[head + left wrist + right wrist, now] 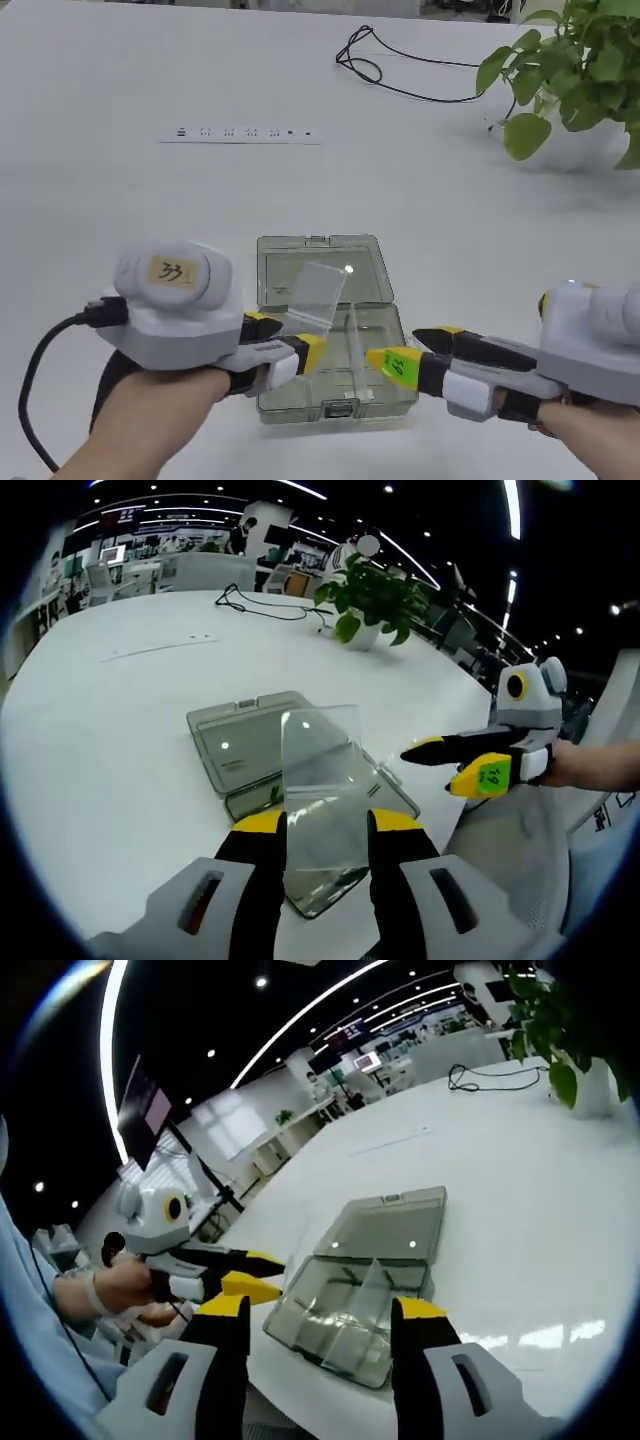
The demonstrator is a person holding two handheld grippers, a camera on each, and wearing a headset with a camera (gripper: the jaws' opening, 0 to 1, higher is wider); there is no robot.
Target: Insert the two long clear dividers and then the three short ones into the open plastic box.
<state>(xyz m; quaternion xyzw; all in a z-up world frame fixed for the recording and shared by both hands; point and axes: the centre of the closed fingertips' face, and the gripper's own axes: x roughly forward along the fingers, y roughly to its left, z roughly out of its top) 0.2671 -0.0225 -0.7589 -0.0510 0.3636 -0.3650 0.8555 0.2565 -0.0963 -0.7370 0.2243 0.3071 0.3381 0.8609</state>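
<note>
The clear plastic box (300,402) lies open near the table's front edge, its lid (300,262) flat behind it. One long clear divider (356,350) stands inside the base, running front to back. My left gripper (290,338) is over the box's left side, shut on another clear divider (314,292) held upright by its edges. In the left gripper view that divider (320,775) fills the space between the jaws, in front of the box (240,745). My right gripper (395,346) hovers open at the box's right side. The right gripper view looks down at the box (400,1225) and its standing divider (365,1295).
A potted plant (575,70) stands at the back right, with a black cable (372,68) looped to its left. A flat white strip (240,133) lies further back on the white table (120,200). A person's hands hold both grippers.
</note>
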